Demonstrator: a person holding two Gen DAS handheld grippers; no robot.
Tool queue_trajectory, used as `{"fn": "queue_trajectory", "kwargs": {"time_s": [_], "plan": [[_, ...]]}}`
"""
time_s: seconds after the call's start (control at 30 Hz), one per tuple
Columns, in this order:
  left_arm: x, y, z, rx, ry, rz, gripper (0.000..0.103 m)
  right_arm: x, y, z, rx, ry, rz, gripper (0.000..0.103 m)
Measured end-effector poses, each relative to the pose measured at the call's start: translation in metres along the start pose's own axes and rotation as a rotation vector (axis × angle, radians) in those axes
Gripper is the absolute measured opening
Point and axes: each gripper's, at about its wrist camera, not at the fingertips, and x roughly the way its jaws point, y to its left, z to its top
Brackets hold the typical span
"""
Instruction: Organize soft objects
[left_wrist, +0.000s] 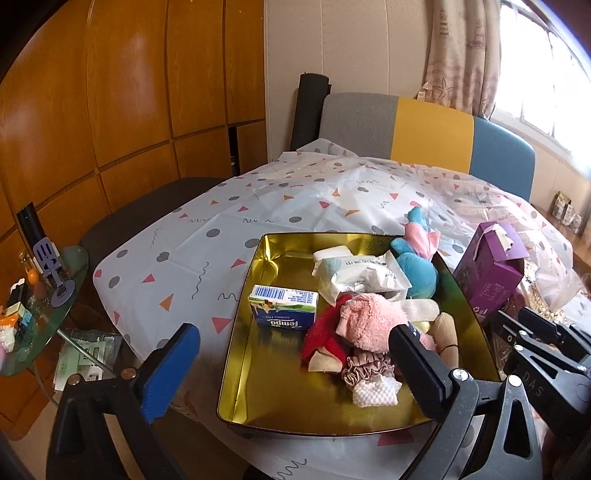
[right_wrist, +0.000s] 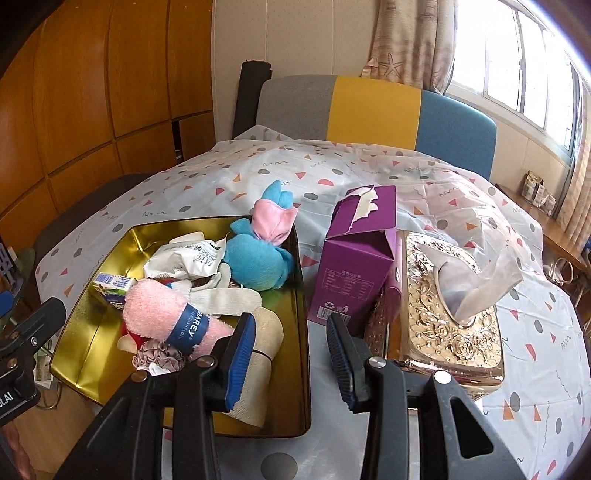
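Softs — plush (right_wrist: 255, 258), pink towel (right_wrist: 159, 314), scrunchie (left_wrist: 365, 363) — lay heaped in the gold tray (left_wrist: 266, 369) at centre frame, task judged nearly complete; left gripper (left_wrist: 295, 369) stood wide and empty, right gripper (right_wrist: 291, 354) part-open, holding nothing.

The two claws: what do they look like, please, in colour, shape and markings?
Both are black plastic frames with silver rivets at the pivots. The left claw and the right claw each carry two flat fingers faced with blue ribbed pads. White letters are printed on the black bodies; they are only partly readable.
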Motion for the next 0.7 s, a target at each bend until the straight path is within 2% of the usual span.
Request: {"fn": "queue_trajectory", "kwargs": {"time_s": [0.7], "plan": [[0.0014,-0.0036,-0.0015,0.016,0.006,0.023,0.103,0.0023,0.0013,-0.0017,-0.005,0.011,0.006,0.040]]}}
